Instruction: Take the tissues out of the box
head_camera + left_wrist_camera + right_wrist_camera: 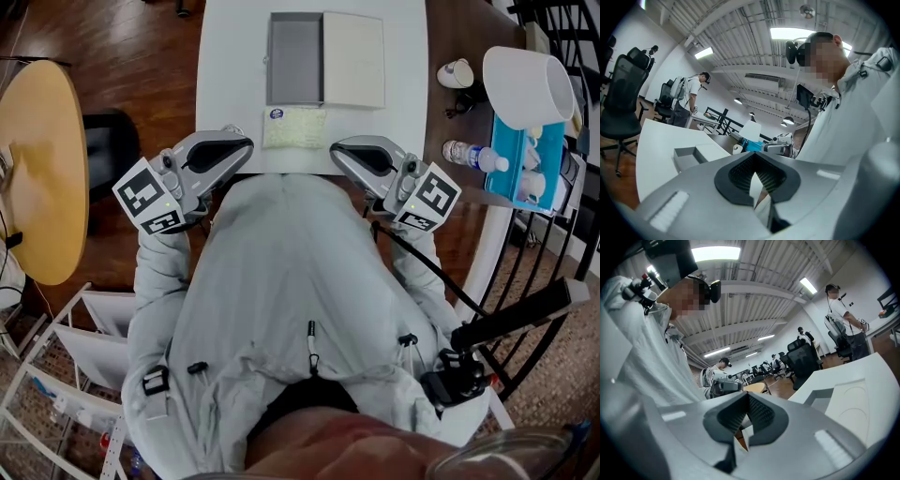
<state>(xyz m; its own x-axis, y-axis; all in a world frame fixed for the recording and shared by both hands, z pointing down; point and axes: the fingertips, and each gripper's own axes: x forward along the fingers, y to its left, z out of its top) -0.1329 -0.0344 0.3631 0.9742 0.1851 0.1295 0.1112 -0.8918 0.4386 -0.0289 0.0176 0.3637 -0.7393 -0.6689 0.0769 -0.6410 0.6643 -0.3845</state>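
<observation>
Tissue pack (294, 127) beside open box (295, 58), left tool (246, 145) and right tool (336, 148) both closed

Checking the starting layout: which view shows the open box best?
Head view: it looks straight down into the box, whole interior visible. The left gripper view shows the box low and side-on; the right gripper view shows only one end.

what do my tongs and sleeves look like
Both the left tongs and right tongs are grey shells with black ribbed pads, each carrying a cube of black-and-white square markers. A black cable trails from the right one. The sleeves are pale grey.
</observation>
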